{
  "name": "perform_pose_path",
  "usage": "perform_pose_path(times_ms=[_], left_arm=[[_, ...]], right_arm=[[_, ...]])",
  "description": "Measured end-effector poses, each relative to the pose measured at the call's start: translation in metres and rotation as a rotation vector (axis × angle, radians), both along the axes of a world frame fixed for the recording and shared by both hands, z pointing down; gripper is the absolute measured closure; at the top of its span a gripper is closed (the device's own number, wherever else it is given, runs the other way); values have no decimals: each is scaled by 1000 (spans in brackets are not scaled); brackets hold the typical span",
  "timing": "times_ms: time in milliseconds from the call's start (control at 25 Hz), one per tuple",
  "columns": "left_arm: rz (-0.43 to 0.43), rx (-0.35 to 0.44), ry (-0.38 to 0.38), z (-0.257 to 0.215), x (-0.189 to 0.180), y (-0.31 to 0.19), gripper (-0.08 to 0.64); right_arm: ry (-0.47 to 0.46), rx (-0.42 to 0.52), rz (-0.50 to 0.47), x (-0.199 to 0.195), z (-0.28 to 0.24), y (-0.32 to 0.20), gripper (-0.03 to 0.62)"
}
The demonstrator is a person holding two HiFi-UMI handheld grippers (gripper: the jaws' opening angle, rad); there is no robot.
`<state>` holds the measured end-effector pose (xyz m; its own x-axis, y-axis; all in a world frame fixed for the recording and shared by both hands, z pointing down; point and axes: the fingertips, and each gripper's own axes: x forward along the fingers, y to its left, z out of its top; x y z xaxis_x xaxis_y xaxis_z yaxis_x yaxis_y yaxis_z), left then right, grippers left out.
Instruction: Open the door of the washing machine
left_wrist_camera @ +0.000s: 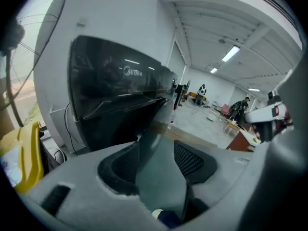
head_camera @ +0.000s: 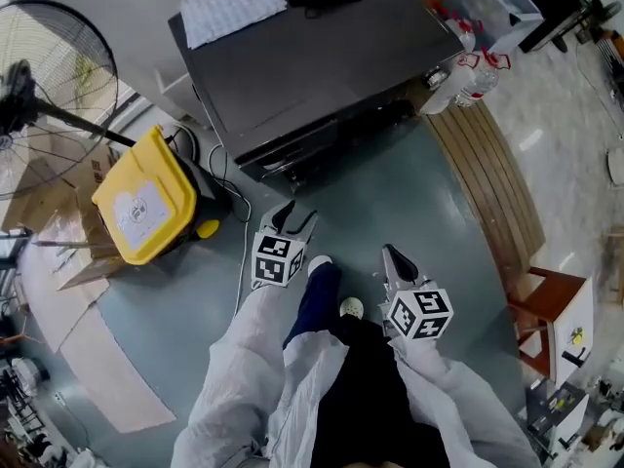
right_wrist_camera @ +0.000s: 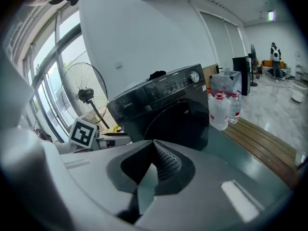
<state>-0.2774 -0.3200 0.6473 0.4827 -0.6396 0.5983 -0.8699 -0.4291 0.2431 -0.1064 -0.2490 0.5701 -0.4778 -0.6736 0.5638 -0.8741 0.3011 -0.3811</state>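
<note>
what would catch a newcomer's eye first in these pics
The large black washing machine dominates the top centre of the head view, a white cloth on its top. A bright yellow bin sits to its left beside a standing fan. Below, the open left gripper and shut right gripper point toward the machine.

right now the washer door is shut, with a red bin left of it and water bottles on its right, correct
No: the bin is yellow, not red, as the head view shows. The washer door is shut, with that bin left of it and water bottles on its right.
</note>
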Motion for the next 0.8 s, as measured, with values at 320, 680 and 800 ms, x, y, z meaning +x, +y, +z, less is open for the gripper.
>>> perform_pose_path(times_ms=[320, 680, 800], left_arm=[[129, -84, -202, 97, -1, -58, 338], [137, -105, -375, 135, -4, -74, 466], [149, -133, -378, 135, -4, -70, 470]], right_arm=[[24, -96, 81, 5, 46, -32, 581], [41, -143, 127, 24, 65, -28, 581], [40, -146, 134, 26, 64, -22, 581]])
